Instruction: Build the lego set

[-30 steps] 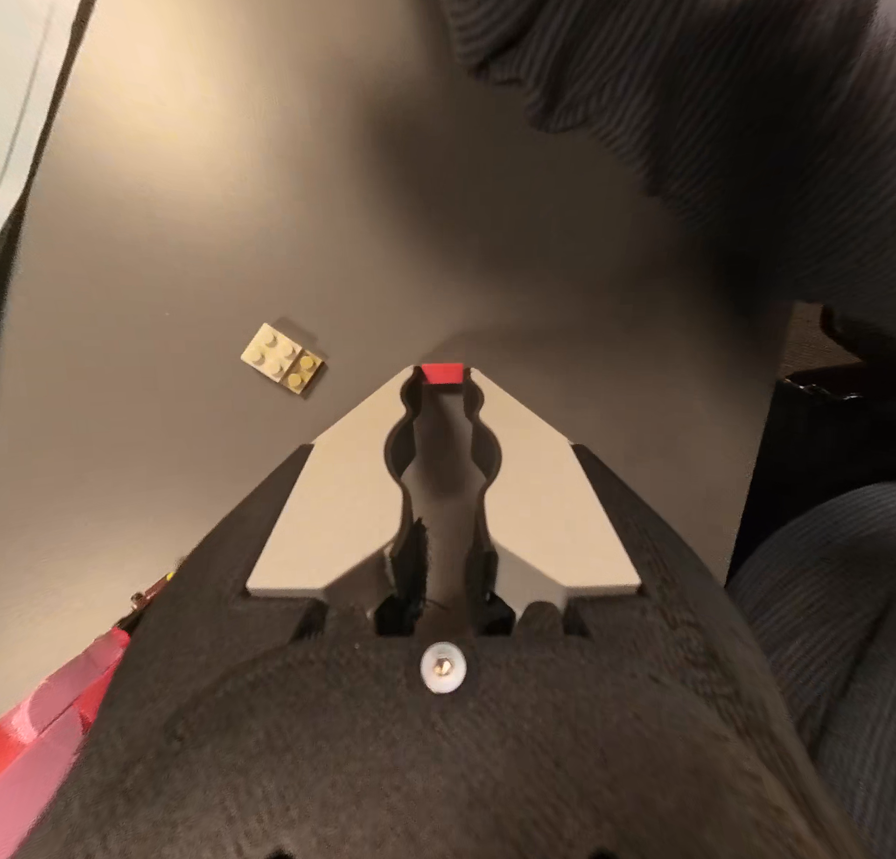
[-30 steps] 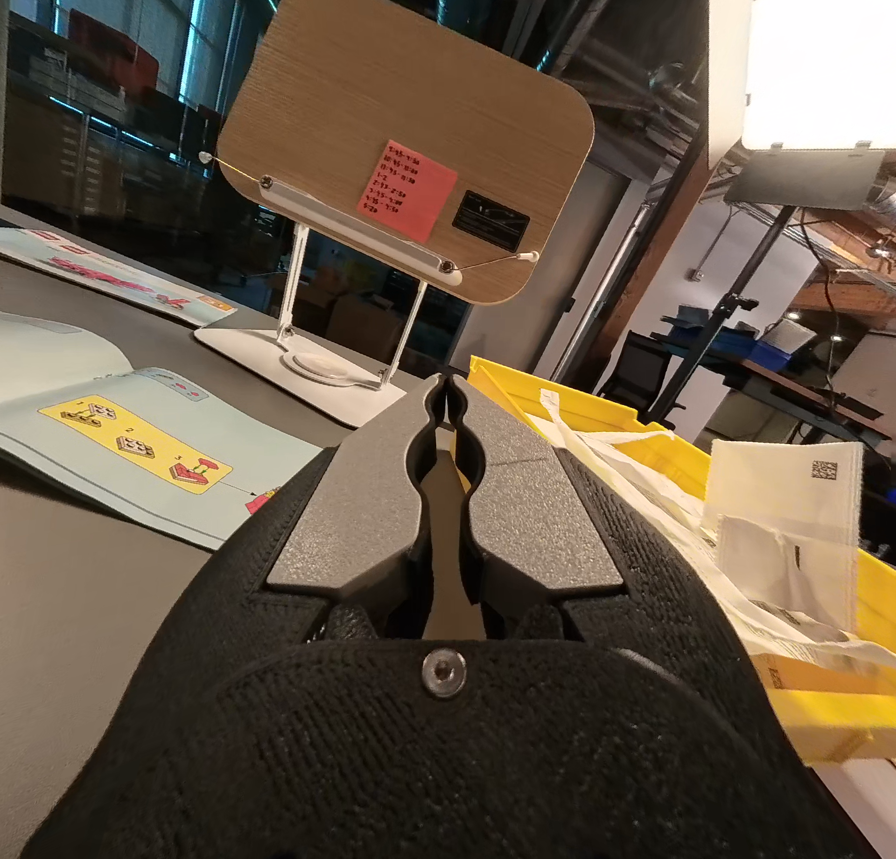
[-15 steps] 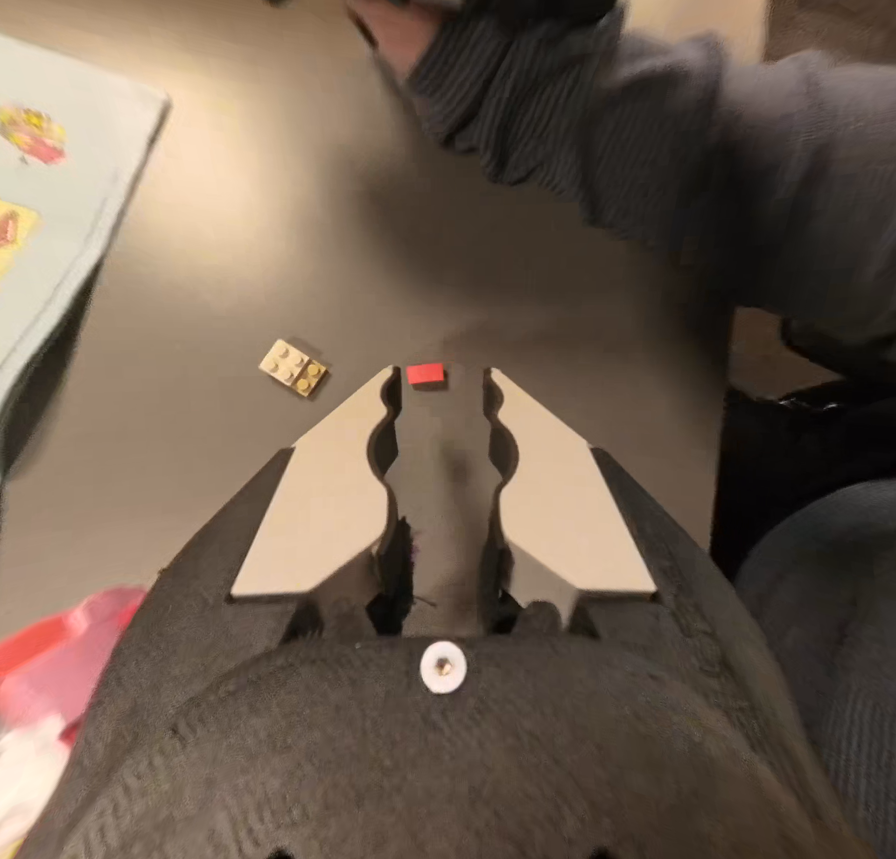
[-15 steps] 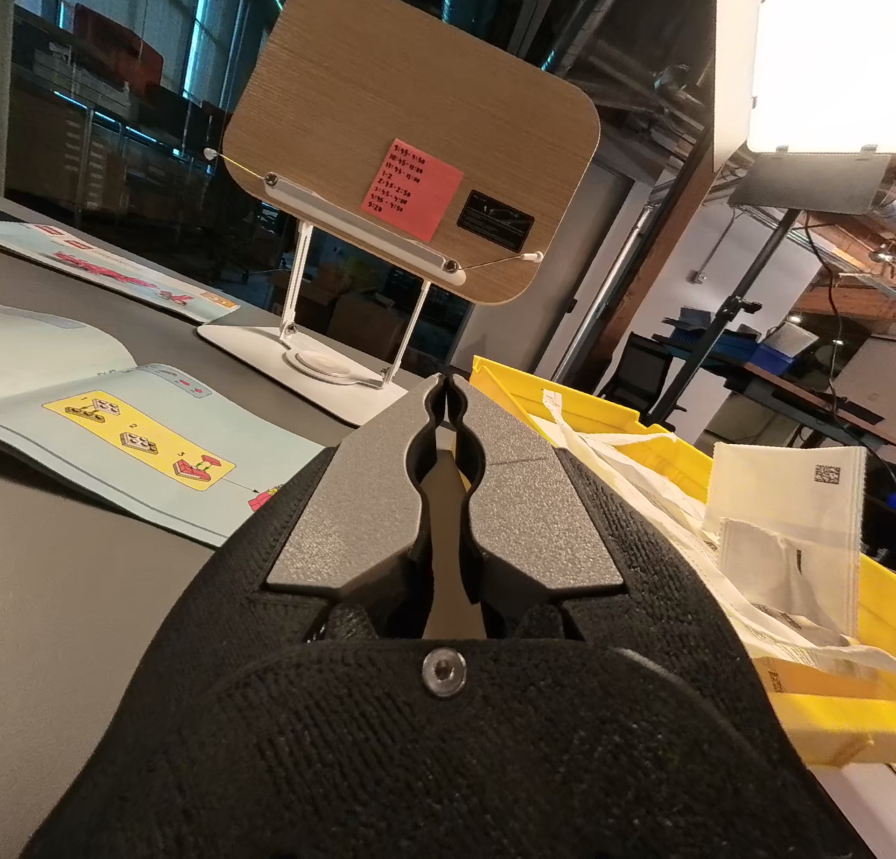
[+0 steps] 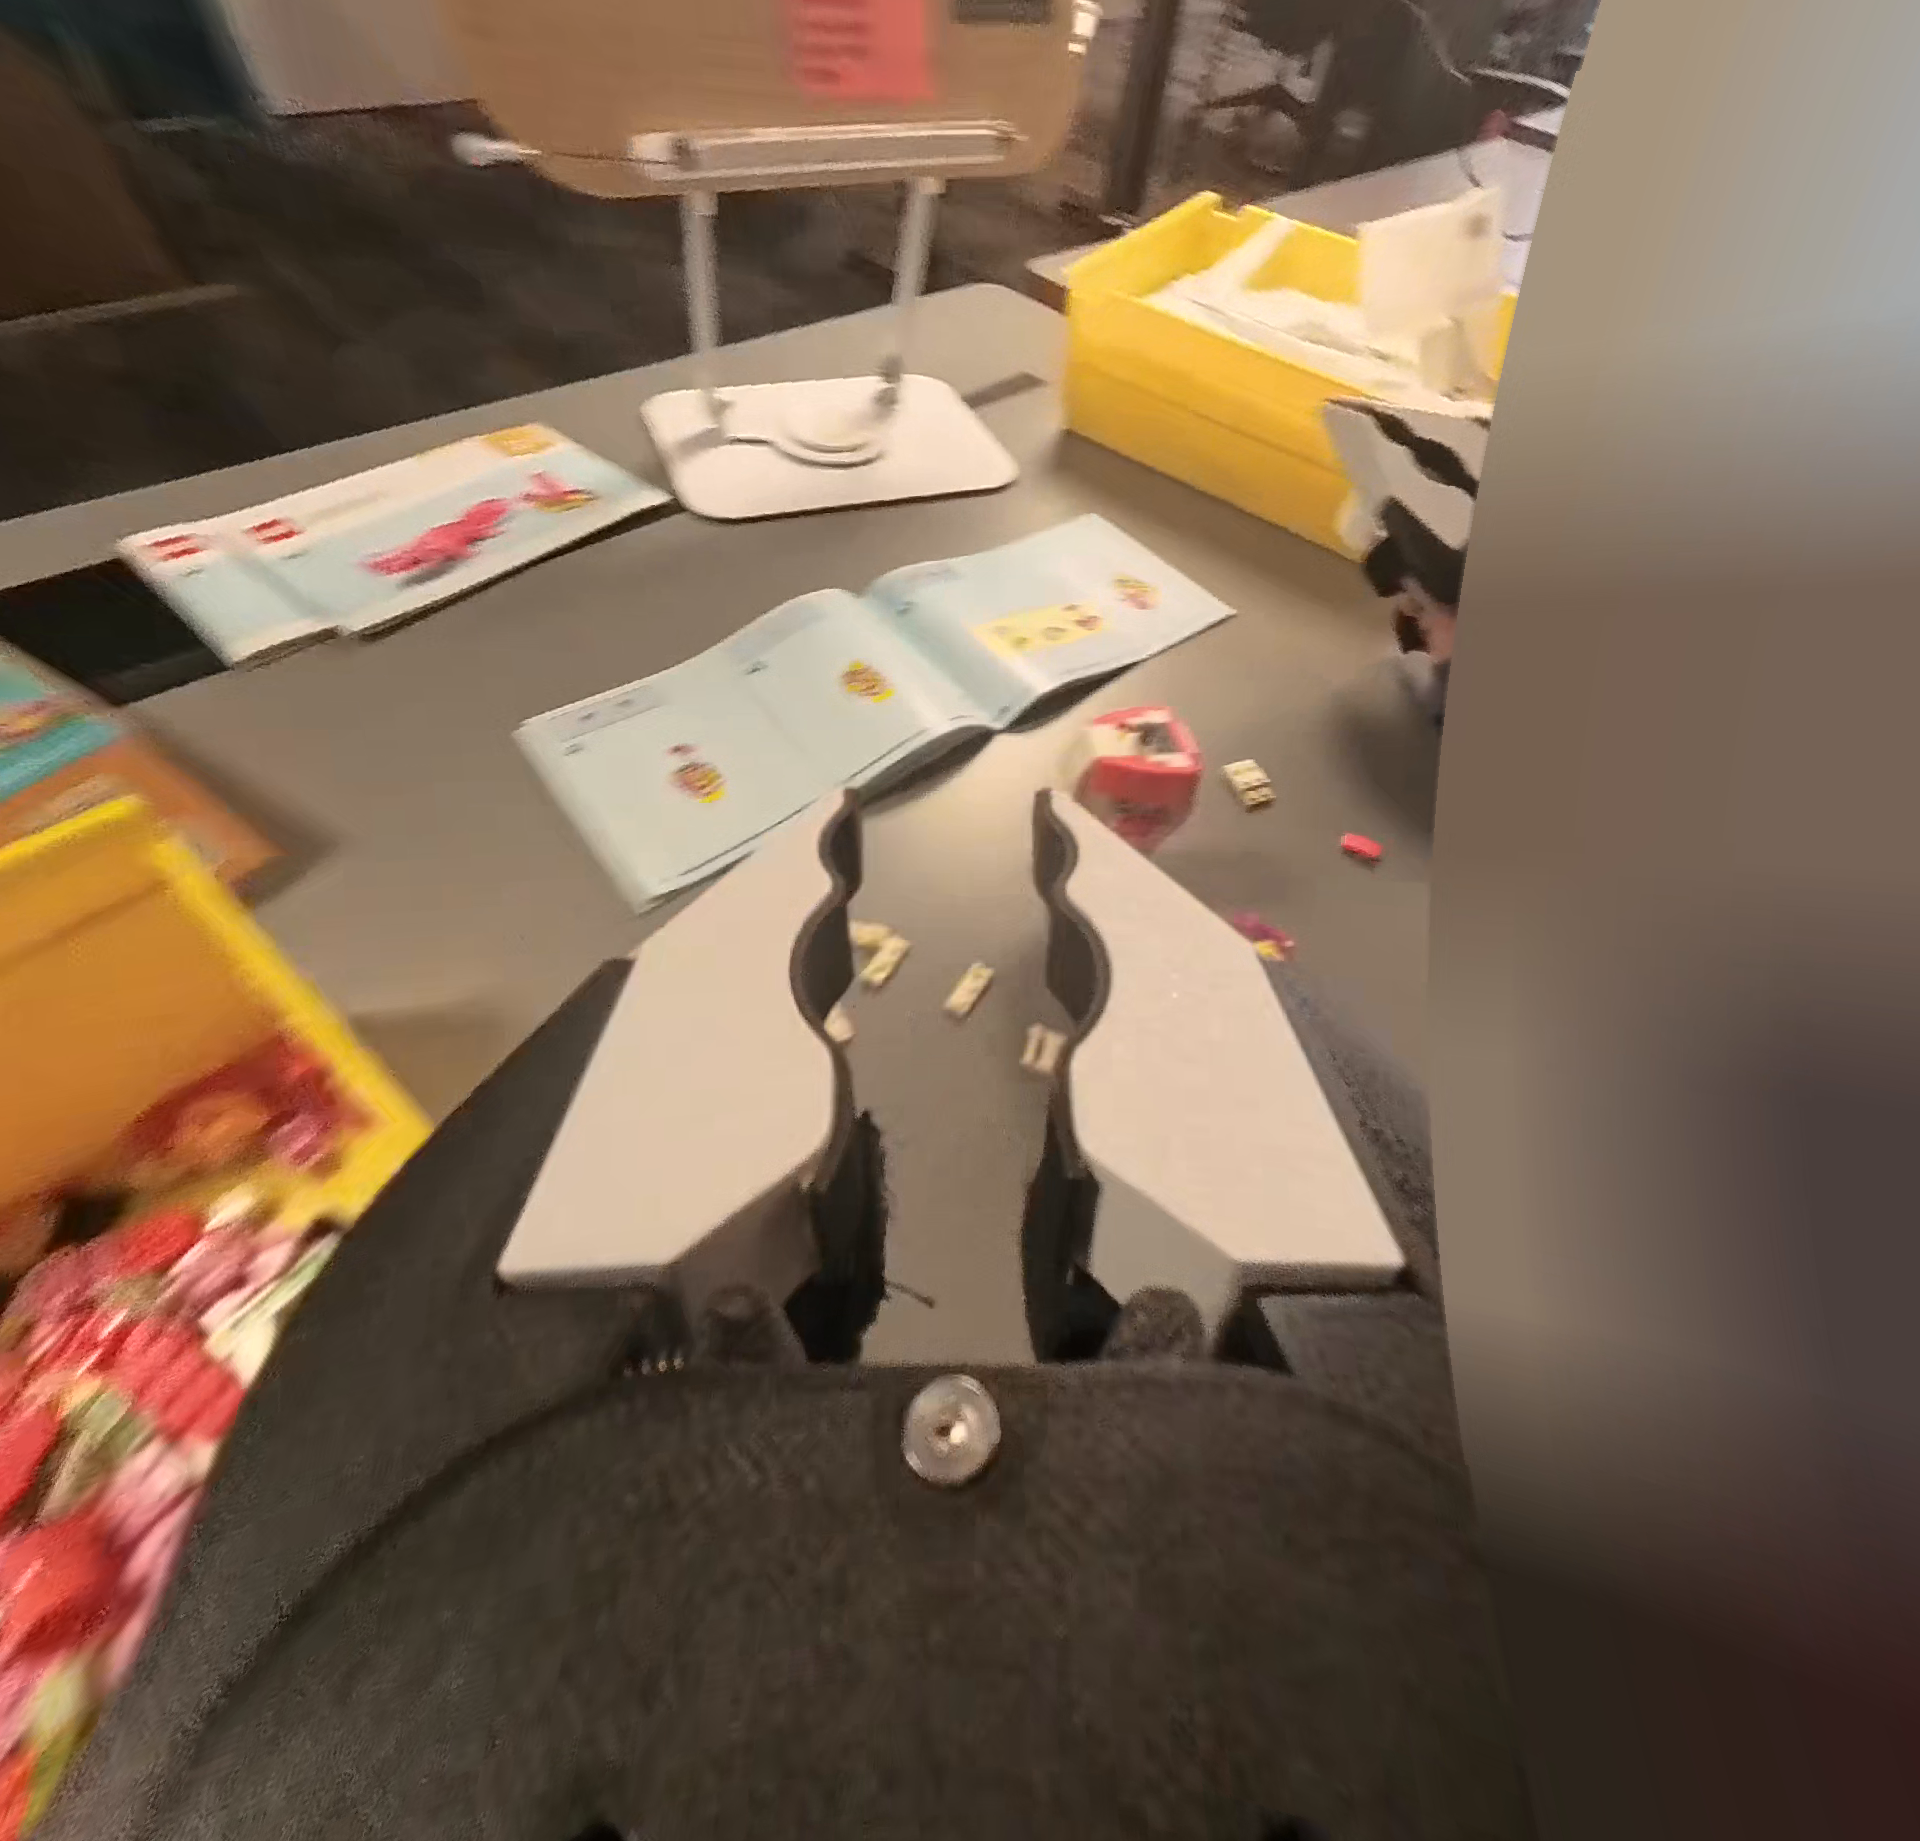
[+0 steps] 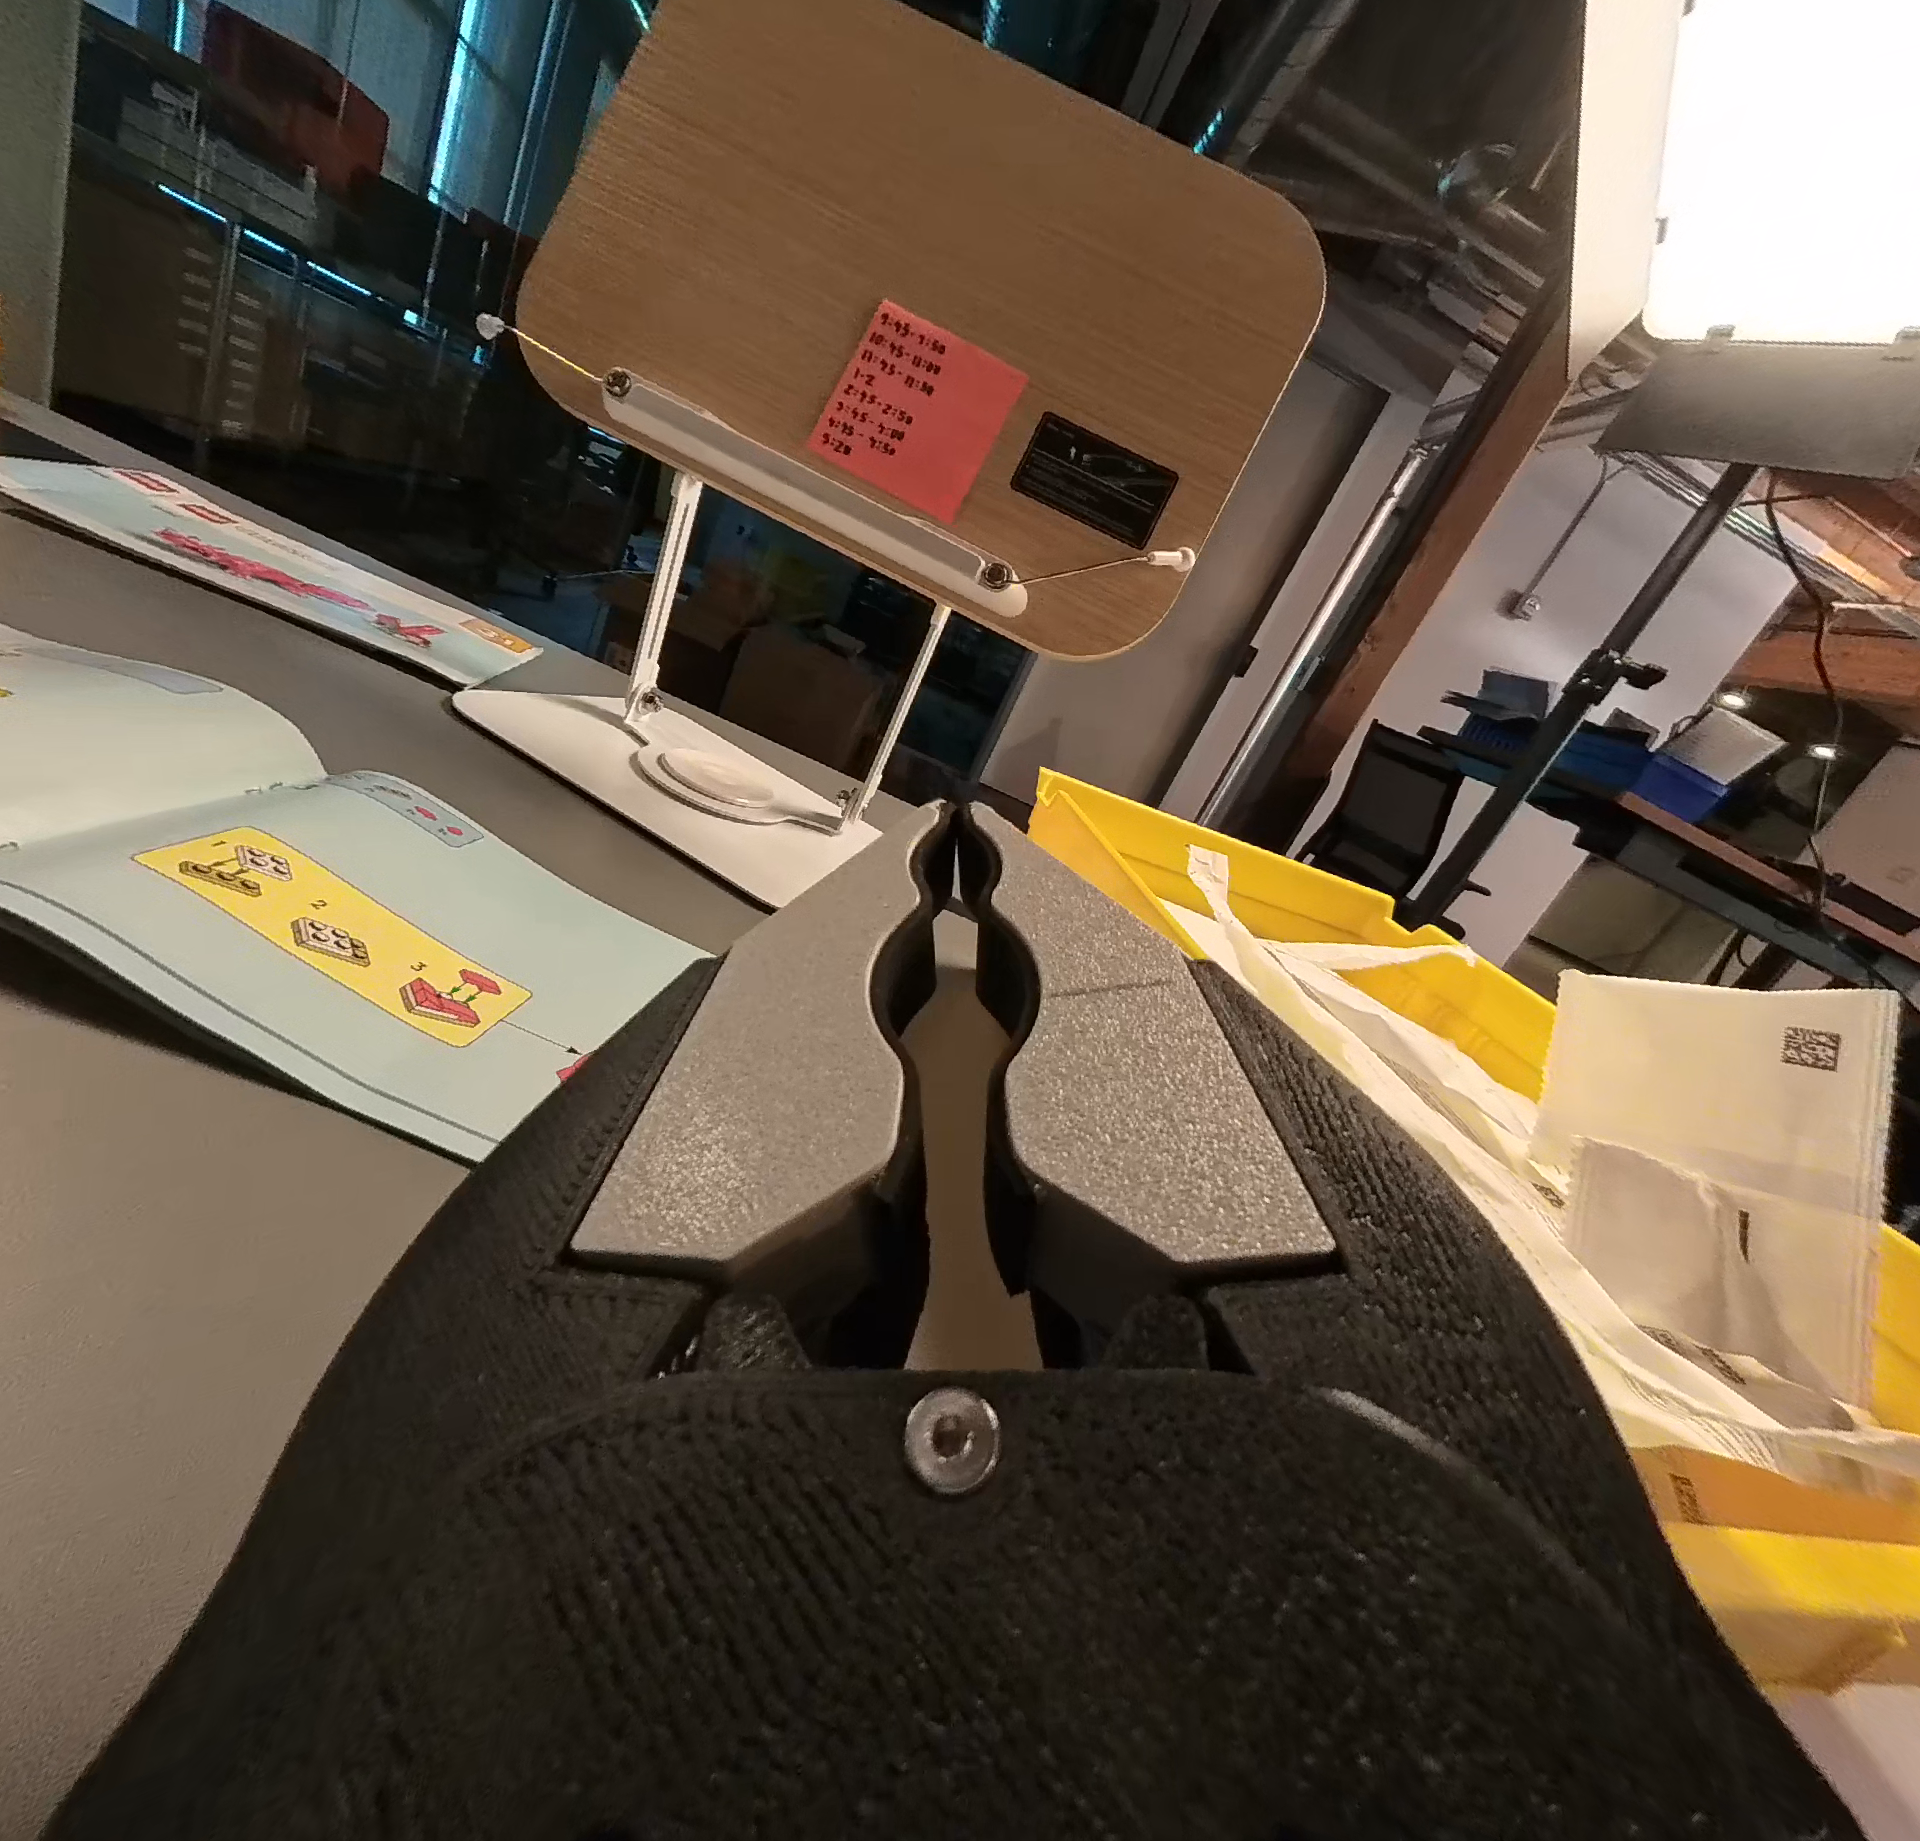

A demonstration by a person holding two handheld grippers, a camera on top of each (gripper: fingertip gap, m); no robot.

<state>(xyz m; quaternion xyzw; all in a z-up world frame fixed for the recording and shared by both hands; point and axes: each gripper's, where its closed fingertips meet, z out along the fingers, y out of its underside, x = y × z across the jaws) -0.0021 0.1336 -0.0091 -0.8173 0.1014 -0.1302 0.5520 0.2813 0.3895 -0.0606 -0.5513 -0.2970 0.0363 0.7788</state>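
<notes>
Here left gripper (image 5: 943, 825) jaws gape bare; right gripper (image 6: 956, 820) clamped.

Dark grey table (image 5: 436, 856), pretty cluttered. Open instruction booklet (image 5: 831, 711) just ahead-left of the left tool's tips, second booklet (image 5: 384, 544) farther back-left. White base of a wooden-board stand (image 5: 831, 446) straight ahead beyond those. Yellow bin (image 5: 1195, 389) of papers far right. Pink-red piece (image 5: 1138, 773), tan brick (image 5: 1250, 783) and small red bit (image 5: 1359, 846) ahead-right. Loose tan bits (image 5: 966, 991) down between the fingers. Yellow box (image 5: 156, 1012) close left.
</notes>
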